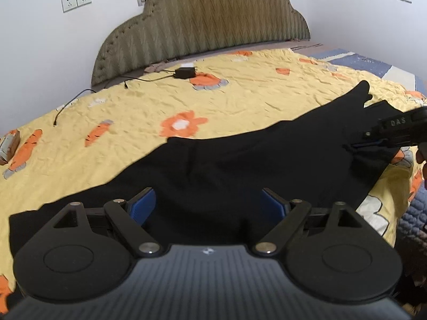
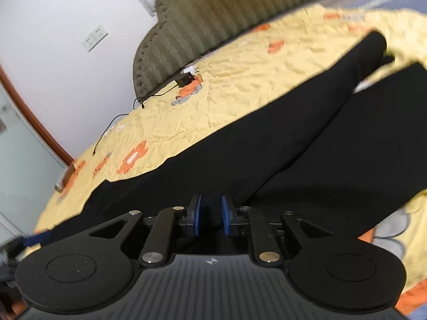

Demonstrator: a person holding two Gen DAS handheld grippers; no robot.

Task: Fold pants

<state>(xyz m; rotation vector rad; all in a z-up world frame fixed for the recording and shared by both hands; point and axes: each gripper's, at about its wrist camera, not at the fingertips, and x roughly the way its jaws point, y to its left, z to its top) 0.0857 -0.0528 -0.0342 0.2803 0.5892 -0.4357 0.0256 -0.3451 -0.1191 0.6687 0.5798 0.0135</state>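
Pants (image 1: pixel 240 160) lay spread on the bedspread (image 1: pixel 240 85), running from 7 o'clock toward 2 o'clock, legs (image 2: pixel 307 101) side by side toward the far end. Charger (image 1: pixel 184 72) with its cable (image 1: pixel 69 104) sat at 11 o'clock near the headboard (image 1: pixel 202 18). Wall sockets (image 1: pixel 76 0) stood left of the headboard.

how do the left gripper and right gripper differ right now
The left gripper has its blue pads spread wide; the right gripper has them close together with a narrow gap. The left sits level over the black pants; the right's view is tilted. Neither pinches cloth. Both are black with blue pads.
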